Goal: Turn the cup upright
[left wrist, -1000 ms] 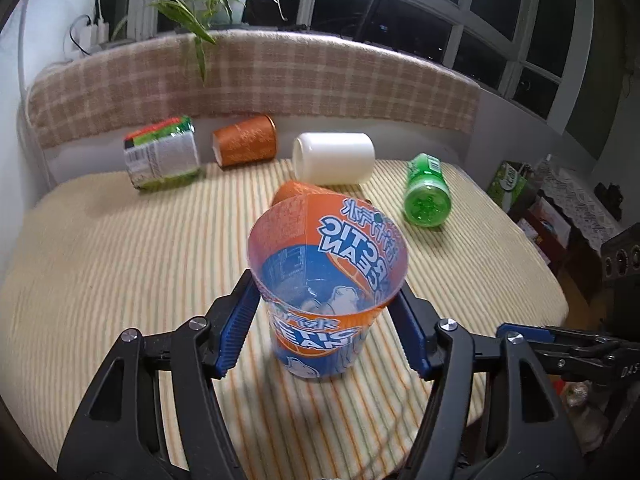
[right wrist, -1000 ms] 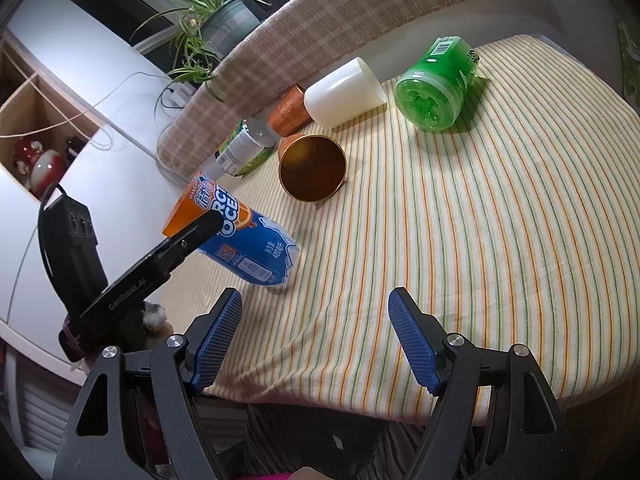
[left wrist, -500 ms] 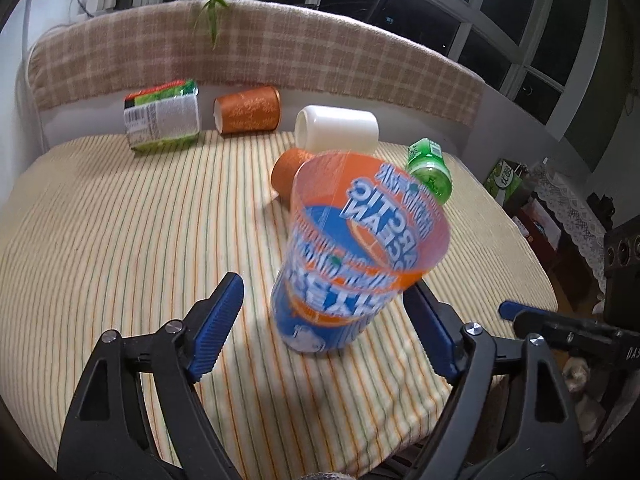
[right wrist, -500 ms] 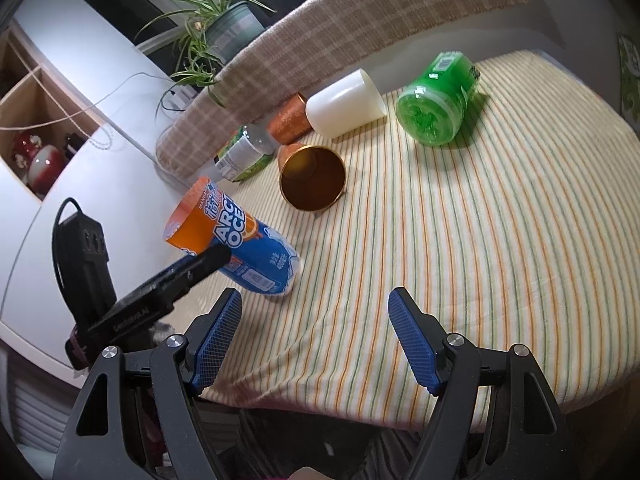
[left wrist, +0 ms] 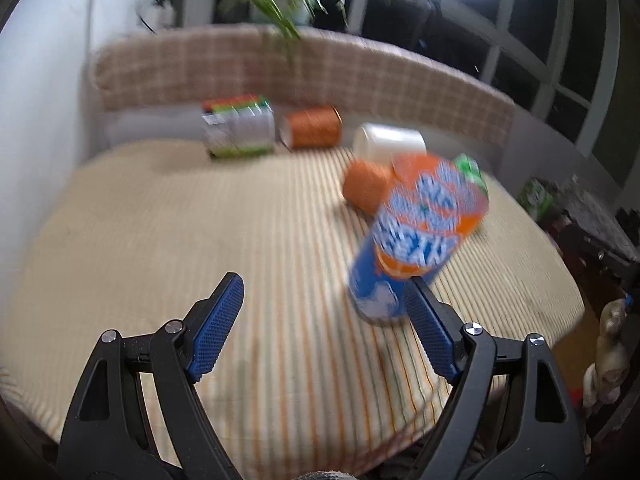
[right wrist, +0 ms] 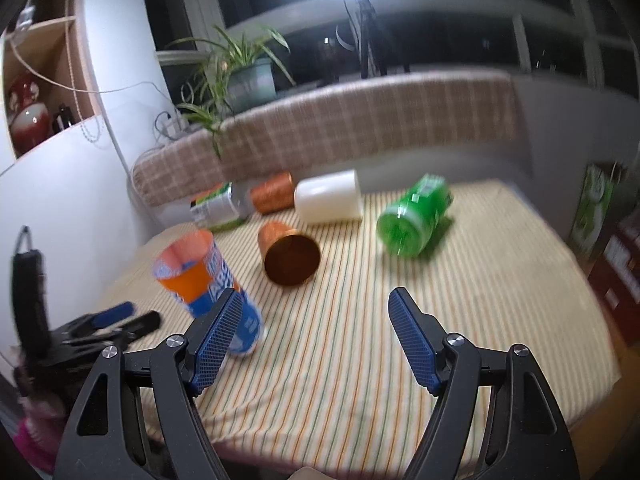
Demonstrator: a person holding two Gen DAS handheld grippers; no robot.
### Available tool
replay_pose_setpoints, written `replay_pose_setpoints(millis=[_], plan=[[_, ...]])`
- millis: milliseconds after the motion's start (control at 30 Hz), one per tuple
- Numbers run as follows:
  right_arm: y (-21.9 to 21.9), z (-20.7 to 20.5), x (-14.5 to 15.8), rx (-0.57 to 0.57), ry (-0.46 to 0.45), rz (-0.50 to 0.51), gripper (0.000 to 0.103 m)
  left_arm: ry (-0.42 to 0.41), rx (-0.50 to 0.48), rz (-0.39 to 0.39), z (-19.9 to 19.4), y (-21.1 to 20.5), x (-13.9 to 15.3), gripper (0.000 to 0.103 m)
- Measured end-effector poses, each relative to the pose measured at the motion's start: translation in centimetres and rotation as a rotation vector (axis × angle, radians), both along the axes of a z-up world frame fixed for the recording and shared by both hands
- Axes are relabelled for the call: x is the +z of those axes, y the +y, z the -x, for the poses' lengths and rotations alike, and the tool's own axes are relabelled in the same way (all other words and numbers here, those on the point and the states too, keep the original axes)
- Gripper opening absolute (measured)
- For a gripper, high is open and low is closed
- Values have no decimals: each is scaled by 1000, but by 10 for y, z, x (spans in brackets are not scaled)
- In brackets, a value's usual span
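The blue and orange paper cup (left wrist: 416, 236) stands on its base on the striped tablecloth, mouth up and leaning; it is blurred. My left gripper (left wrist: 324, 320) is open and empty, with the cup just beyond its right finger. In the right wrist view the cup (right wrist: 204, 280) stands at the left, partly behind the left finger of my right gripper (right wrist: 314, 336), which is open and empty above the table's near edge. The left gripper (right wrist: 116, 320) shows there at the far left.
Lying on their sides on the cloth: a copper cup (right wrist: 290, 254), a white cup (right wrist: 328, 200), a green bottle (right wrist: 414, 220), an orange cup (right wrist: 272, 196) and a labelled jar (right wrist: 218, 208). A checked cushion (right wrist: 340, 128) lines the back.
The left gripper has let go of the cup and pulled back to the left; the cup now stands free. Both cameras have tilted up to a more level view.
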State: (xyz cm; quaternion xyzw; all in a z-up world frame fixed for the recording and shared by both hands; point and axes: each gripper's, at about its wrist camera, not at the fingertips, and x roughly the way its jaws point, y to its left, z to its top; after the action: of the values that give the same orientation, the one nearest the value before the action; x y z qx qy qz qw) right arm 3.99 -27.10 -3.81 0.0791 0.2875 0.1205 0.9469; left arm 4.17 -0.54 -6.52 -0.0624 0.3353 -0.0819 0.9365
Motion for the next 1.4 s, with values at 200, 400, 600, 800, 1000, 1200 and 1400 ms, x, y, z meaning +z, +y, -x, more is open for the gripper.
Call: replay_pose_setpoints(millis=[200, 400, 600, 800, 1000, 1200, 1400], plan=[[7, 10, 14, -86, -135, 51, 82, -251, 113, -47, 27, 10, 43, 88], [12, 18, 24, -153, -232, 93, 83, -421, 164, -81, 49, 9, 67, 103], [13, 28, 28, -229, -307, 105, 102, -440, 163, -104, 53, 5, 72, 103], [16, 28, 29, -233, -316, 128, 102, -434, 173, -102, 56, 3, 73, 103], [16, 28, 28, -239, -314, 132, 102, -438, 184, -107, 57, 3, 73, 103], [15, 27, 26, -239, -305, 138, 102, -429, 187, -107, 56, 3, 72, 103], [16, 26, 26, -241, -300, 140, 102, -430, 189, -107, 56, 4, 72, 103]])
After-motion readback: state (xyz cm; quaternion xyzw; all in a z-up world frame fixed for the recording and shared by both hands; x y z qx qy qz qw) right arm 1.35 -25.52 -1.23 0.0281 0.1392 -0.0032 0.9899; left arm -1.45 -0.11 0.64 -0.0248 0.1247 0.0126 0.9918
